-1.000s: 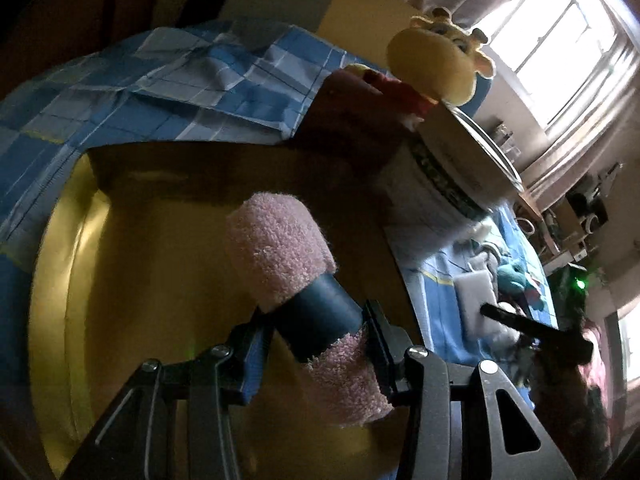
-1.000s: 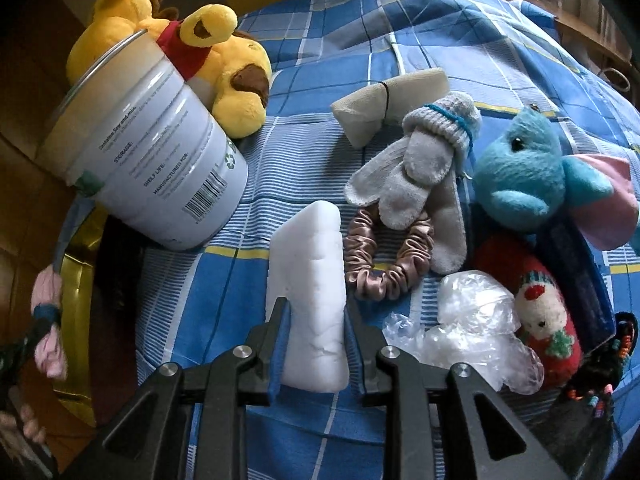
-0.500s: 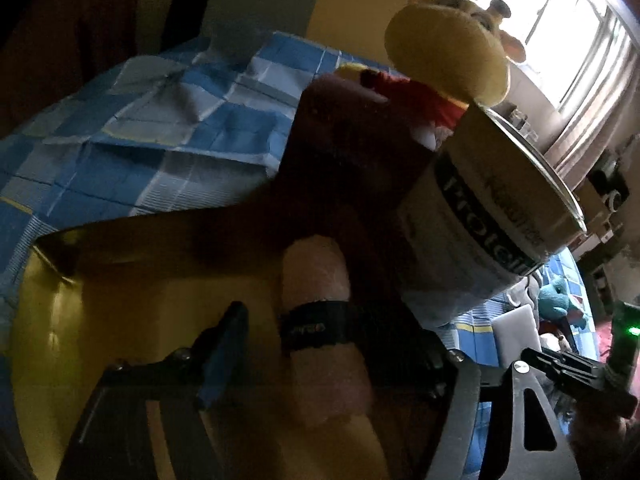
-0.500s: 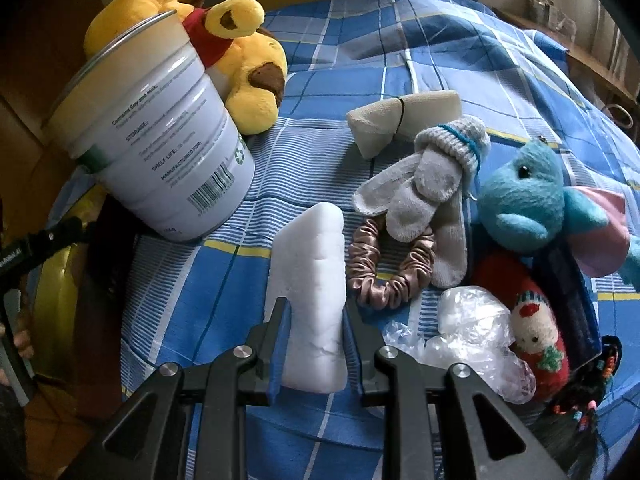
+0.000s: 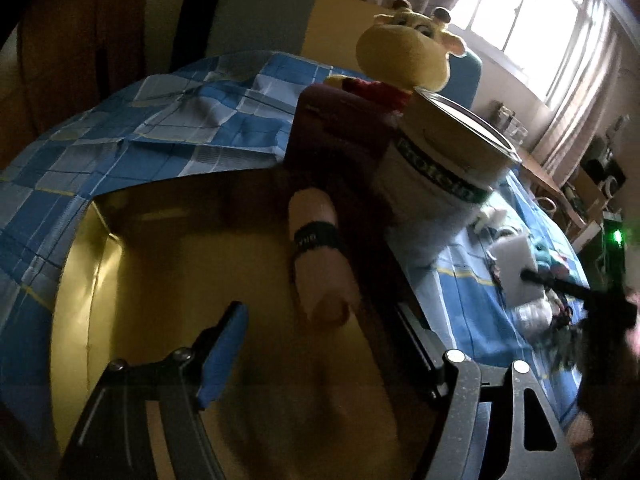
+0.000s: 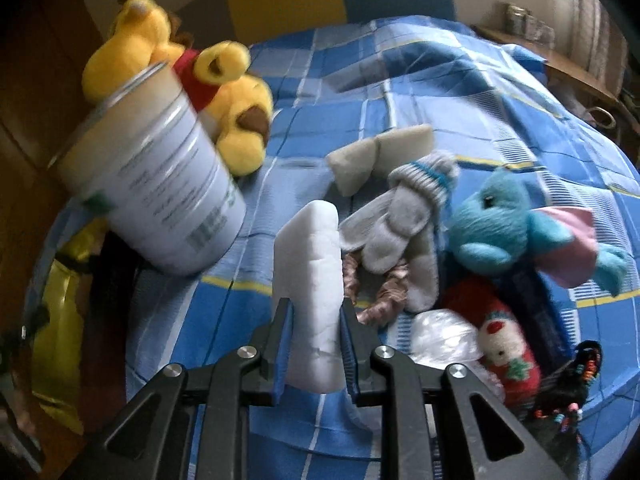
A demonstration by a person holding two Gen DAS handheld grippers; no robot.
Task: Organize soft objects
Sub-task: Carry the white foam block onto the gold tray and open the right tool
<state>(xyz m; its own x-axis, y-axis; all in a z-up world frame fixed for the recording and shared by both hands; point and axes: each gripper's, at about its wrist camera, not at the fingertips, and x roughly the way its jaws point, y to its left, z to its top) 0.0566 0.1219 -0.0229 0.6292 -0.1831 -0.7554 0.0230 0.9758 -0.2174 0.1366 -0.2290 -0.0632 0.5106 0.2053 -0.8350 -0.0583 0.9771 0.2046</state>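
In the left wrist view, a pink rolled towel with a dark band [image 5: 320, 256] lies in the gold tray [image 5: 92, 264]. My left gripper [image 5: 324, 344] is open just behind it, touching nothing. In the right wrist view, my right gripper [image 6: 316, 344] is shut on a white foam sponge [image 6: 314, 276] and holds it above the blue checked bedspread [image 6: 460, 92]. Grey mittens [image 6: 404, 224], a pink scrunchie [image 6: 380, 292], a blue plush elephant [image 6: 504, 228] and a red Santa plush [image 6: 504, 352] lie to its right.
A white protein tub [image 6: 160, 200] leans beside the tray, with a yellow plush bear [image 6: 224, 108] behind it. A beige folded sponge [image 6: 380, 156], crumpled clear plastic [image 6: 444, 336] and a black beaded item [image 6: 568, 384] lie on the bed. The tub shows in the left wrist view [image 5: 440, 172].
My left gripper has opened and let go of the pink towel, which now rests in the tray. My right gripper has lifted the white sponge off the bedspread.
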